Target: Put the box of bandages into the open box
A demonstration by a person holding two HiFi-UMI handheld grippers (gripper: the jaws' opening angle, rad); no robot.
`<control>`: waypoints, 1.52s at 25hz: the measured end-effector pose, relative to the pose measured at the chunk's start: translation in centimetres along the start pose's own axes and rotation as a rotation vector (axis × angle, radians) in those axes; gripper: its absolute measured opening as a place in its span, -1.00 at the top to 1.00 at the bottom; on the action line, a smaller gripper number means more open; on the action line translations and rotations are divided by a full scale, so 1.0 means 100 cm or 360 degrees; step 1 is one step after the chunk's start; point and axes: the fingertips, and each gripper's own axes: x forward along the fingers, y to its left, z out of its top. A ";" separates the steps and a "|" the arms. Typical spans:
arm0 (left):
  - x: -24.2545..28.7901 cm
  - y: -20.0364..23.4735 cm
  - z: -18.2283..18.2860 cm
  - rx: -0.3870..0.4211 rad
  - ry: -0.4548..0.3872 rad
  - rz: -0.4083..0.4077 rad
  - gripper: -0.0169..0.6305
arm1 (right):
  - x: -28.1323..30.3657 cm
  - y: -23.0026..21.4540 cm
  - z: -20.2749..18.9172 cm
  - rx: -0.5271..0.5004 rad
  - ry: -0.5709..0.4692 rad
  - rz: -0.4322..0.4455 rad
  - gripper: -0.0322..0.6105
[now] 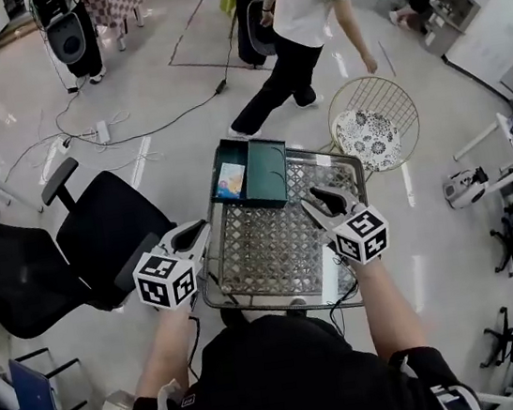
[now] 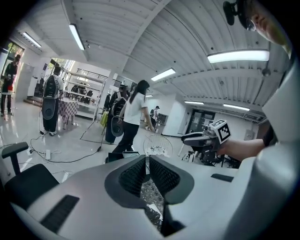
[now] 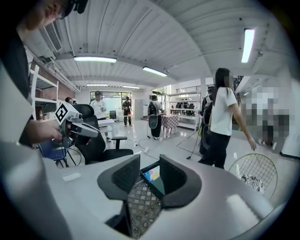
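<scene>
We look down on a wire-mesh table [image 1: 268,250] standing on a glossy pale floor [image 1: 166,98]. At the table's 11 o'clock rim sits the open box [image 1: 269,171], dark teal inside. The box of bandages [image 1: 230,181] lies flat in its left half.

Our left gripper [image 1: 196,231] hovers at the table's 9 o'clock edge, its jaws clenched on nothing. Our right gripper [image 1: 313,199] hangs over the 3 o'clock side, jaws spread and empty, well apart from the box.

A black office chair [image 1: 100,235] stands at 9 o'clock of the table. At 2 o'clock is a round wire chair [image 1: 391,95] with a patterned cushion. A person in a white shirt [image 1: 305,12] walks past at 12 o'clock. Cables [image 1: 85,133] trail across the floor at 10 o'clock.
</scene>
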 end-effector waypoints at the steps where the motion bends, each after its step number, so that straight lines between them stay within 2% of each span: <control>1: 0.001 -0.001 0.004 0.0013 -0.0006 0.0016 0.85 | -0.009 -0.004 0.005 -0.0006 -0.0051 -0.0015 0.47; 6: 0.007 -0.019 0.035 0.0031 -0.0072 0.0081 0.85 | -0.066 -0.030 0.022 0.0018 -0.0207 -0.0089 0.53; 9: 0.015 -0.039 0.046 0.0076 -0.0080 0.0096 0.85 | -0.097 -0.045 0.025 0.0023 -0.0281 -0.0073 0.54; 14: 0.024 -0.059 0.045 0.0087 -0.0041 0.0161 0.85 | -0.132 -0.058 0.034 -0.0003 -0.0381 -0.0032 0.54; 19: 0.027 -0.087 0.050 0.0137 -0.0011 0.0147 0.85 | -0.153 -0.064 0.042 0.0028 -0.0468 -0.0023 0.54; 21: 0.026 -0.100 0.060 0.0184 -0.0042 0.0147 0.85 | -0.159 -0.068 0.044 0.0081 -0.0502 -0.0017 0.55; 25: 0.020 -0.114 0.080 0.0350 -0.0120 0.0239 0.85 | -0.169 -0.079 0.050 0.0310 -0.0635 -0.0013 0.80; 27: 0.016 -0.115 0.090 0.0398 -0.0172 0.0287 0.86 | -0.170 -0.076 0.056 0.0297 -0.0670 -0.0008 0.86; 31: 0.006 -0.118 0.103 0.0398 -0.0260 0.0311 0.87 | -0.178 -0.065 0.072 0.0213 -0.0738 0.0022 0.87; 38: 0.004 -0.109 0.113 0.0405 -0.0304 0.0319 0.88 | -0.195 -0.061 0.106 0.0135 -0.0832 0.0029 0.87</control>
